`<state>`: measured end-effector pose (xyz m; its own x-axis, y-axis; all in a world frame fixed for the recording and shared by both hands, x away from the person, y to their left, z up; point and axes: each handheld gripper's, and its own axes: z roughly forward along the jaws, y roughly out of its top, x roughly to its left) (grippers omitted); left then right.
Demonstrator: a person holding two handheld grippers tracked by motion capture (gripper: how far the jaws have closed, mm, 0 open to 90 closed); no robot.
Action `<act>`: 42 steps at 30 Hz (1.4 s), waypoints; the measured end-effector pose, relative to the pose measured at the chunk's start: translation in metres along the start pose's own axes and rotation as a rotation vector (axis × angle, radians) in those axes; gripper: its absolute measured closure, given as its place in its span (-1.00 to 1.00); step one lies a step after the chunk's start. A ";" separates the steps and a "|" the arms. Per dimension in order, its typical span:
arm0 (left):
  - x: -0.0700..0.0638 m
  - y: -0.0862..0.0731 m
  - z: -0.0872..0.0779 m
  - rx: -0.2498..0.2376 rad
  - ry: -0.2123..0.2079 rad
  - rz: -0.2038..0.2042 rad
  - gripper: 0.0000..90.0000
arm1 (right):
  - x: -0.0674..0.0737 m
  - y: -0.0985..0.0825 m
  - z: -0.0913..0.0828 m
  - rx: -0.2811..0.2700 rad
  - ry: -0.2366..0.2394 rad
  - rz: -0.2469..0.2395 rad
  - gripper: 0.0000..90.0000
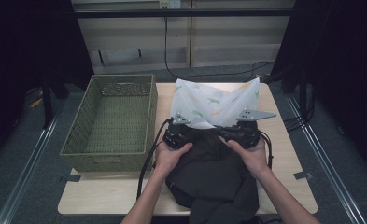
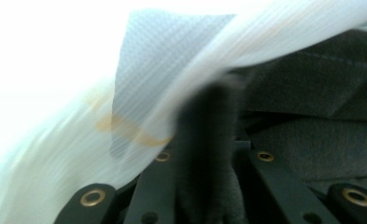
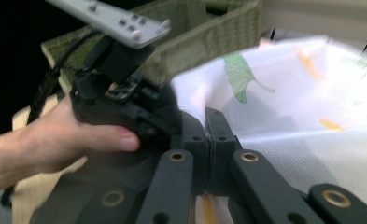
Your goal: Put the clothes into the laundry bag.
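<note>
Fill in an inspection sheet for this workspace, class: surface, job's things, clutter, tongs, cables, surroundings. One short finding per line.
Surface: light wooden table, tape tabs at its edges.
Job's things: white leaf-print cloth lifted at its near edge; dark garment beneath, hanging over the near table edge.
Clutter: empty green woven basket at the table's left.
Tongs: left tongs closed on dark fabric, white cloth draped over them; right tongs shut on the white cloth's edge.
Cables: black cable trailing from the left tongs; another cable on the floor behind.
Surroundings: dark curtains at both sides, pale panels behind, grey floor.
</note>
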<state>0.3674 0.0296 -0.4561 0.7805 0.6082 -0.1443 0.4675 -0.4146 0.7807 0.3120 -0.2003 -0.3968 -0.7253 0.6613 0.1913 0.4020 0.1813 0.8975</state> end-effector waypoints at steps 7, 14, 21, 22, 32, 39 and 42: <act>0.010 -0.019 0.018 0.039 -0.002 -0.055 0.52 | 0.000 -0.020 0.017 0.107 -0.017 -0.027 0.97; 0.007 -0.014 -0.010 -0.079 -0.045 -0.084 -0.30 | -0.017 -0.030 0.015 0.124 -0.059 0.006 0.96; -0.013 -0.014 -0.049 -0.136 -0.062 0.004 -0.42 | -0.020 -0.030 0.011 0.115 -0.064 0.005 0.93; -0.020 -0.020 -0.059 -0.147 -0.067 0.029 -0.41 | -0.020 -0.029 0.011 0.112 -0.067 0.006 0.93; -0.056 -0.041 -0.060 -0.095 -0.213 0.126 -0.55 | -0.021 -0.029 0.012 0.113 -0.067 0.009 0.91; -0.079 -0.060 -0.022 0.039 -0.236 0.243 -0.91 | -0.021 -0.030 0.011 0.115 -0.067 0.005 0.89; -0.090 -0.066 -0.013 0.083 -0.187 0.337 -1.00 | -0.022 -0.030 0.011 0.114 -0.071 0.005 0.88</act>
<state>0.2611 0.0111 -0.4873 0.9546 0.2978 -0.0026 0.1981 -0.6283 0.7524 0.3220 -0.2122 -0.4319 -0.6836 0.7113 0.1638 0.4693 0.2565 0.8450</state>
